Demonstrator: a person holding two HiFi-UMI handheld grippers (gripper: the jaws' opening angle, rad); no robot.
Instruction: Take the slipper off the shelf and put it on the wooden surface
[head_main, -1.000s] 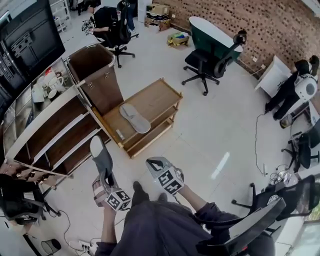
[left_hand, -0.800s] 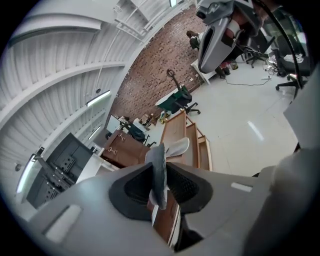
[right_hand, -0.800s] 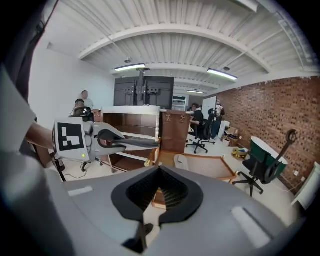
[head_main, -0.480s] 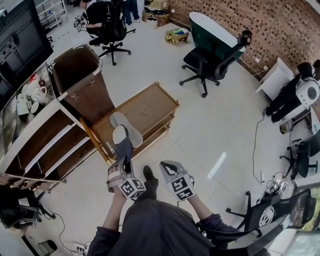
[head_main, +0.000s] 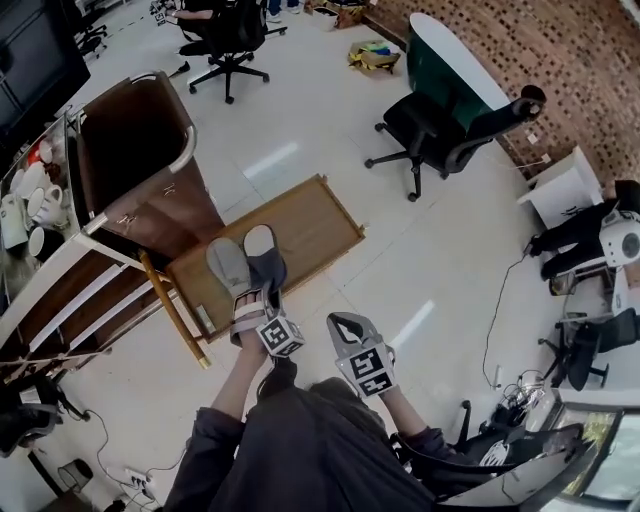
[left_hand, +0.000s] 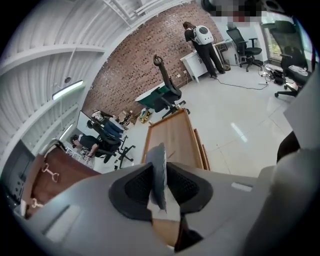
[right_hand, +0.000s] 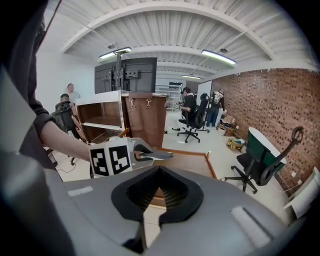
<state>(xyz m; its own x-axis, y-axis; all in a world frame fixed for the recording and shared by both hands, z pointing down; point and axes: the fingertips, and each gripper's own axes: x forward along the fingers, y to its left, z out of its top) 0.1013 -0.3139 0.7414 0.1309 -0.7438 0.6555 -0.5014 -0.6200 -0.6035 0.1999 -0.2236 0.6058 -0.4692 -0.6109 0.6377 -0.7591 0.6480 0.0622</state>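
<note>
My left gripper is shut on the heel end of a dark grey slipper, which it holds over the near-left part of the wooden surface. A lighter grey slipper lies on the wood right beside it. In the left gripper view the held slipper stands edge-on, pinched between the pads. The right gripper view shows the left gripper holding the slipper flat, just above the wood. My right gripper hangs shut and empty near the person's knee.
A tall brown bin stands against the wooden surface's far-left side. The open shelf with mugs on top is further left. Office chairs and a green table stand beyond on the white floor.
My left gripper has carried the slipper from beside the shelf rightward and forward to the wooden surface, next to the lying slipper. The right gripper has stayed close to the body.
</note>
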